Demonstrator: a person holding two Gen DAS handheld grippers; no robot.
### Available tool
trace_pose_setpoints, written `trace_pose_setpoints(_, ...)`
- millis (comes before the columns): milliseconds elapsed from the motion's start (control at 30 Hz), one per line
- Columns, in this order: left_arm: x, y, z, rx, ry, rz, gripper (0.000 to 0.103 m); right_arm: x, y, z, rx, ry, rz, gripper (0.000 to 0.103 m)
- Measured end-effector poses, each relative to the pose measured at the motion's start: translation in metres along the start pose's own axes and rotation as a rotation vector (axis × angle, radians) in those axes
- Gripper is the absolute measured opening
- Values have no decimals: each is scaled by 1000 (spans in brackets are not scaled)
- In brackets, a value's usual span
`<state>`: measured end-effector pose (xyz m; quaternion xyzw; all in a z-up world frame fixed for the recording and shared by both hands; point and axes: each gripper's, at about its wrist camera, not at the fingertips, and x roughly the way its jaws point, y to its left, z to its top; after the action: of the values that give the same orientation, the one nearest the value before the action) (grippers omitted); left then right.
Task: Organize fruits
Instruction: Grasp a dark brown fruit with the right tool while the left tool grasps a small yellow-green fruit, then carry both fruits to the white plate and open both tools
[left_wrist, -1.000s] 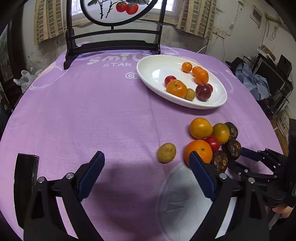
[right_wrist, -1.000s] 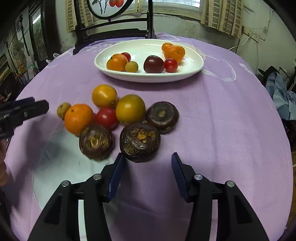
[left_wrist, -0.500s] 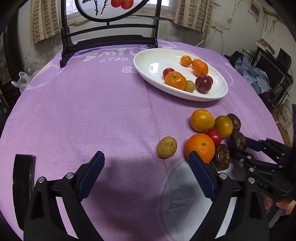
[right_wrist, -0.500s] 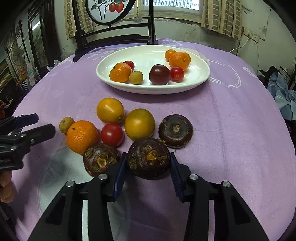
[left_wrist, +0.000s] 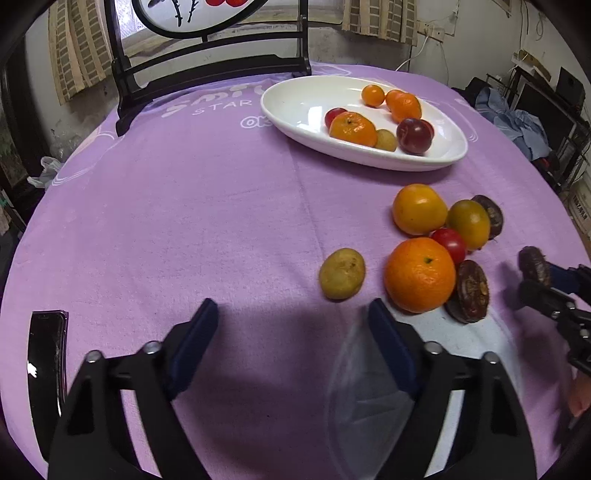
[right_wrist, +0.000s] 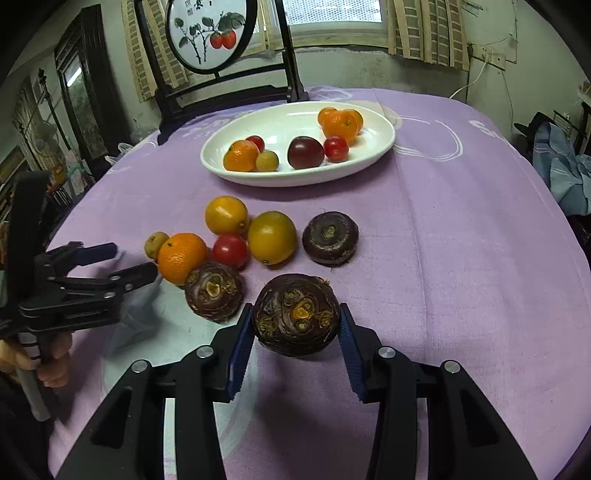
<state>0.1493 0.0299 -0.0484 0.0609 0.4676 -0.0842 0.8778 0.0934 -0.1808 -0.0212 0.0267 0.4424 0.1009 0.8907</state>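
Note:
My right gripper (right_wrist: 295, 328) is shut on a dark brown water chestnut (right_wrist: 295, 314) and holds it just above the purple cloth. Two more chestnuts (right_wrist: 213, 292) (right_wrist: 330, 238), an orange (right_wrist: 181, 256), a red tomato (right_wrist: 230, 250), two yellow-orange fruits (right_wrist: 271, 237) and a small yellowish fruit (left_wrist: 341, 273) lie loose on the table. A white oval plate (right_wrist: 369, 155) at the back holds several fruits. My left gripper (left_wrist: 291, 339) is open and empty, just short of the yellowish fruit and the orange (left_wrist: 419, 275).
A black phone (left_wrist: 46, 365) lies at the left near edge of the table. A dark wooden chair (left_wrist: 207, 66) stands behind the table. A clear plastic sheet (left_wrist: 369, 398) lies under my left gripper's right finger. Clutter and blue clothes (right_wrist: 565, 166) sit at the right.
My right gripper moved forward, closed on the nearest chestnut and lifted it slightly. My left gripper moved forward toward the loose fruit and stayed open.

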Motion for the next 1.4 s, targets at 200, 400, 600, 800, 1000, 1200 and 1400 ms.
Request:
trace_pose_setpoints(200, 5, -5, 3, -13, 5, 6, 77, -7, 0, 1, -9, -14, 24, 45)
trace_pose_setpoints(400, 9, -17, 13, 14, -18, -2, 60, -14, 3, 0, -30, -29, 39, 45)
trace_pose_setpoints(600, 7, -33, 16, 74, -29, 17, 25, -13, 2, 0, -29, -24, 27, 45)
trace_pose_setpoints(800, -10, -22, 6, 29, -14, -17, 25, -13, 0, 1, -22, -32, 21, 45)
trace_pose_setpoints(1000, -44, -13, 8, 16, -51, -53, 25, -18, -1, 3, -10, -56, 6, 45)
trace_pose_setpoints(1200, -68, -19, 39, 52, -109, -75, 25, -41, 3, 24, -22, -110, 23, 45)
trace_pose_setpoints(1400, -71, -35, 88, 72, -158, -89, 25, -43, 8, 78, -88, -170, -4, 45)
